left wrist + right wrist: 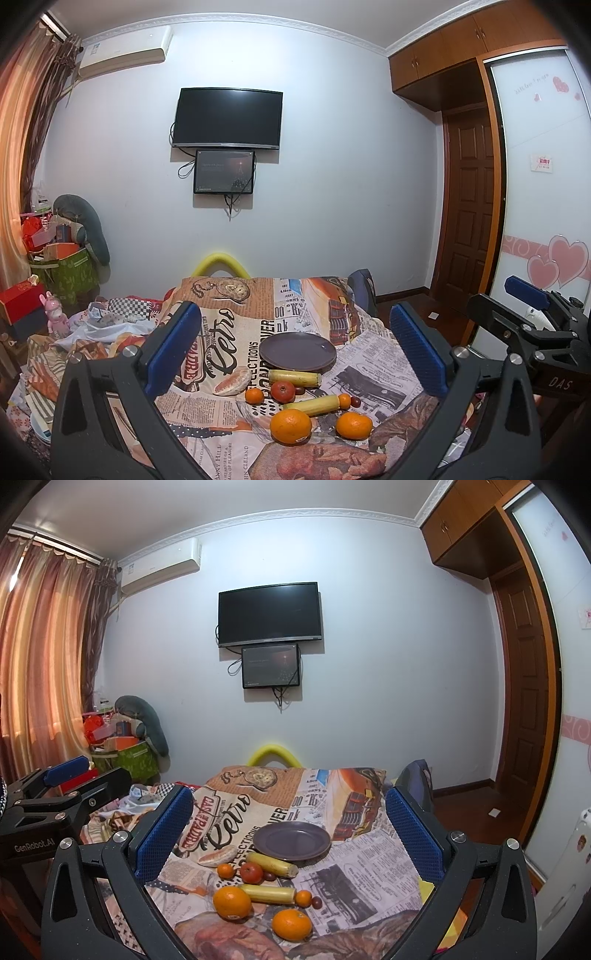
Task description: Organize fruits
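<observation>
Blue-padded and spread wide, the left gripper [295, 354] and right gripper [290, 836] hover side by side, each empty, over a newspaper-print cloth [376, 354] where the fruit lies between and below their fingers. From left to right lie a peeled citrus piece [232, 381], a small orange [254, 396], a red apple [283, 391], two banana pieces [294, 377], a big orange [290, 425], a second orange [354, 425] and what may be dark grapes [355, 401]. Just beyond them, the purple plate [297, 350] holds nothing.
</observation>
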A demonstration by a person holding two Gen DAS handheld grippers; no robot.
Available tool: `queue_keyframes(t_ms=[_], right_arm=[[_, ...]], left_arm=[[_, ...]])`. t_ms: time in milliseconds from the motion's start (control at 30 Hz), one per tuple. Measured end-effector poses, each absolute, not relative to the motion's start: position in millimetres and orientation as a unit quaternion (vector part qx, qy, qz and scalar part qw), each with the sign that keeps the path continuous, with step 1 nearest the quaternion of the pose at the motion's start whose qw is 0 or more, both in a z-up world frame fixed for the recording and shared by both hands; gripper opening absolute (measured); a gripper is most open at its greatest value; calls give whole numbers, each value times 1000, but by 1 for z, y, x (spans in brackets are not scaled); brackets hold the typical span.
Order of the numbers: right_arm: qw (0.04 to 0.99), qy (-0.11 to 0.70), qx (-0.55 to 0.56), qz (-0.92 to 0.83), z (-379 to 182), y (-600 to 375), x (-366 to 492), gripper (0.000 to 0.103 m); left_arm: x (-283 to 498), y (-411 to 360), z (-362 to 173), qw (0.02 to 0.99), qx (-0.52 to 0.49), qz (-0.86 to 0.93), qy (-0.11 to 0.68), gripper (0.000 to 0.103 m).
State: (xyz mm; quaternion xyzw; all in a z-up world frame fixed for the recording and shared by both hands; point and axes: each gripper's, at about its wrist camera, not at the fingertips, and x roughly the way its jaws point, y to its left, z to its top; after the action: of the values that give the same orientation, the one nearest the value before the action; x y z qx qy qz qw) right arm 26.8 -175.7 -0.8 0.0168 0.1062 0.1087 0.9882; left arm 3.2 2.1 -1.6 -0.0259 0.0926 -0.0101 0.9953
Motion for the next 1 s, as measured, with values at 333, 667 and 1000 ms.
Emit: queue_keyframes(t_ms=[333,667,1000], right_arm=[[988,106,16,107,-1,-176,27,103],[988,110,15,104,-4,-176,30,103],[980,170,5,101,-36,-174,62,103]], left_arm=[[3,2,-2,995,-26,-9,93,103],[9,3,-8,995,-26,-10,100,103],[33,9,-27,990,-26,-18,139,103]])
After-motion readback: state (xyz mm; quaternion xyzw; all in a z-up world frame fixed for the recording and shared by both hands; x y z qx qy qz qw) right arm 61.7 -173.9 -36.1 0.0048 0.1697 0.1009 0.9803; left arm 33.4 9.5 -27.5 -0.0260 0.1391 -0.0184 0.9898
